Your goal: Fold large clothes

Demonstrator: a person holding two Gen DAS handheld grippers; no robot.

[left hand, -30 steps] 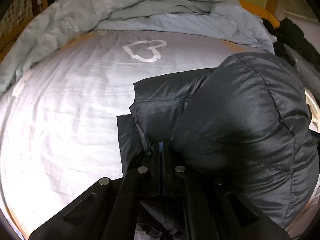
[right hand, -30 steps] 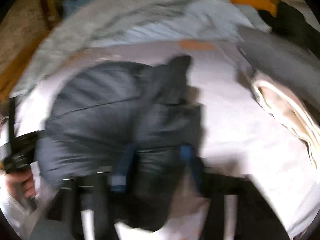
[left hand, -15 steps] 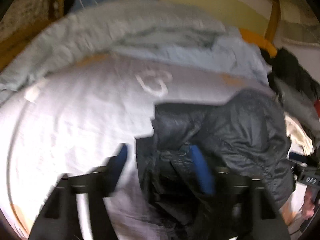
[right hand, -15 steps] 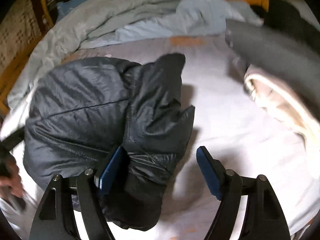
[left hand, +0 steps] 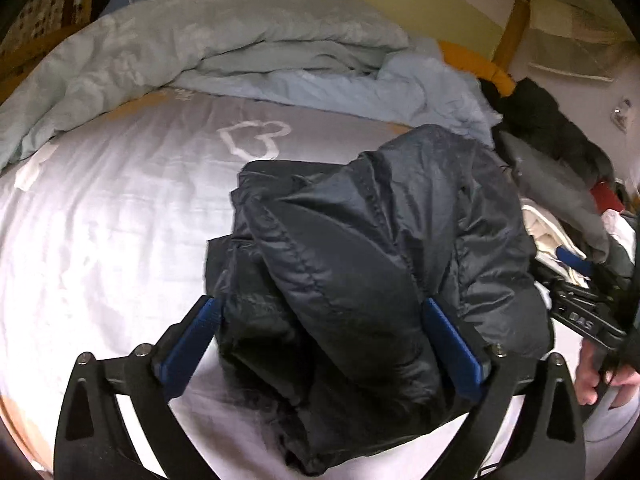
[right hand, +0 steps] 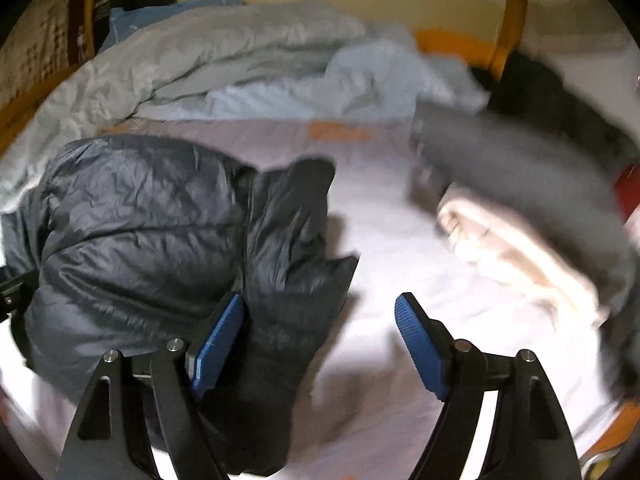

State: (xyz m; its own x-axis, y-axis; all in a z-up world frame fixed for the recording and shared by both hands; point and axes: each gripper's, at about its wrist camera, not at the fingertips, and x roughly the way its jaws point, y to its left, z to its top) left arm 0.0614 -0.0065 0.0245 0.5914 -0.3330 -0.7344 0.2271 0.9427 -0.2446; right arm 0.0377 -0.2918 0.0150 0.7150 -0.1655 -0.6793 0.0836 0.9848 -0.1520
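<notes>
Left wrist view: the left gripper (left hand: 320, 340) has its blue pads (left hand: 188, 344) spread wide apart, one on each side of the near end of the dark puffer jacket (left hand: 380, 260), clamping nothing. The jacket lies bundled on the pale bedsheet (left hand: 100, 240), right of centre; a crumpled duvet (left hand: 200, 48) runs along the far side, and the right gripper (left hand: 580, 308) shows at the right edge (hand-held).

Right wrist view: the right gripper (right hand: 320, 348) is likewise spread apart and empty, its left pad (right hand: 218, 348) against the jacket (right hand: 140, 232), which lies to the near left. A blurred clothes pile (right hand: 520, 208) sits to the right.
</notes>
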